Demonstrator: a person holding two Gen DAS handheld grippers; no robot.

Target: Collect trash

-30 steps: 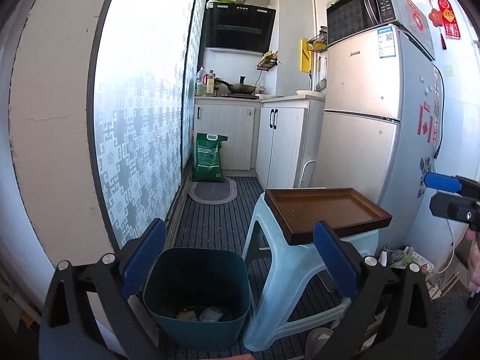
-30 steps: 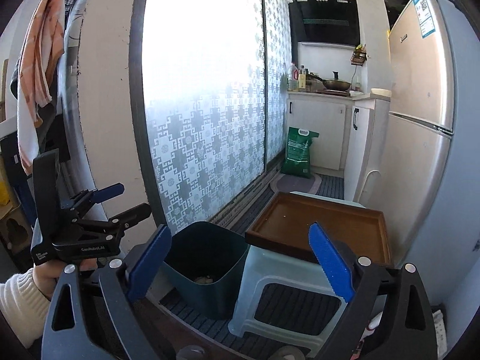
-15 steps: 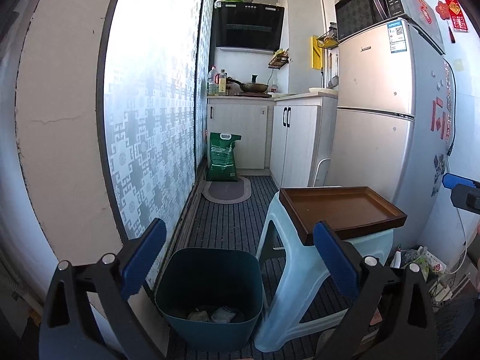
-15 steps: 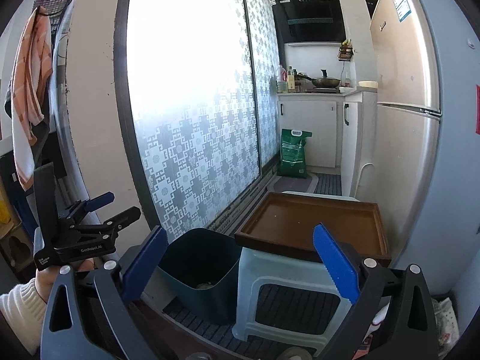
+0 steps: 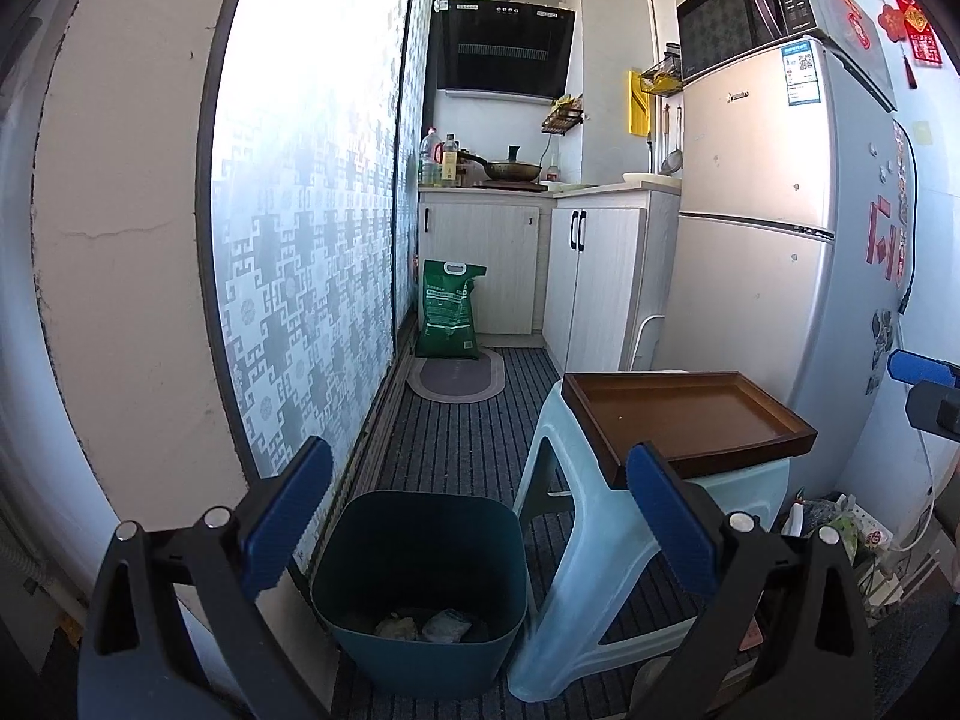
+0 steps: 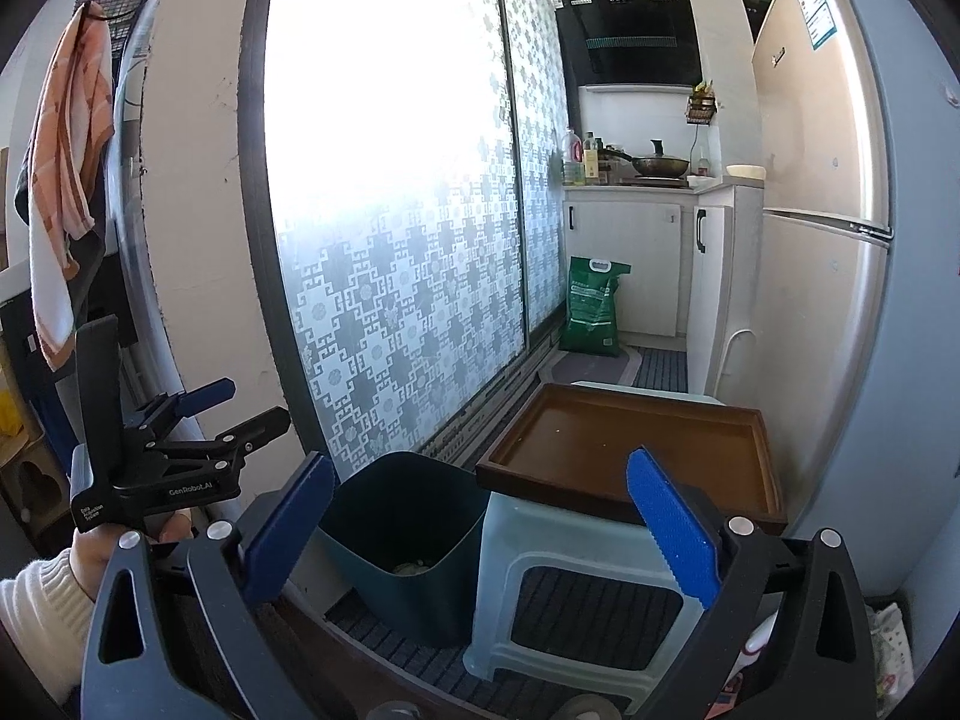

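Note:
A dark teal trash bin (image 5: 420, 576) stands on the floor beside a pale blue plastic stool (image 5: 600, 564); it also shows in the right wrist view (image 6: 402, 540). Crumpled trash (image 5: 426, 626) lies at its bottom. A brown wooden tray (image 5: 684, 414) rests on the stool, bare inside; it shows in the right wrist view too (image 6: 630, 456). My left gripper (image 5: 474, 510) is open and empty, above and in front of the bin. My right gripper (image 6: 480, 516) is open and empty, facing bin and stool. The left gripper (image 6: 240, 414) shows at left in the right wrist view.
A frosted patterned sliding door (image 5: 312, 240) runs along the left. A fridge (image 5: 780, 252) with a microwave (image 5: 756, 6) on top stands at the right. A green sack (image 5: 450, 312) and mat (image 5: 456, 378) lie by the far cabinets. Clutter (image 5: 840, 528) lies by the fridge.
Both grippers have drawn back and risen a little, so bin, stool and tray sit lower and farther in view. Both stay open and empty.

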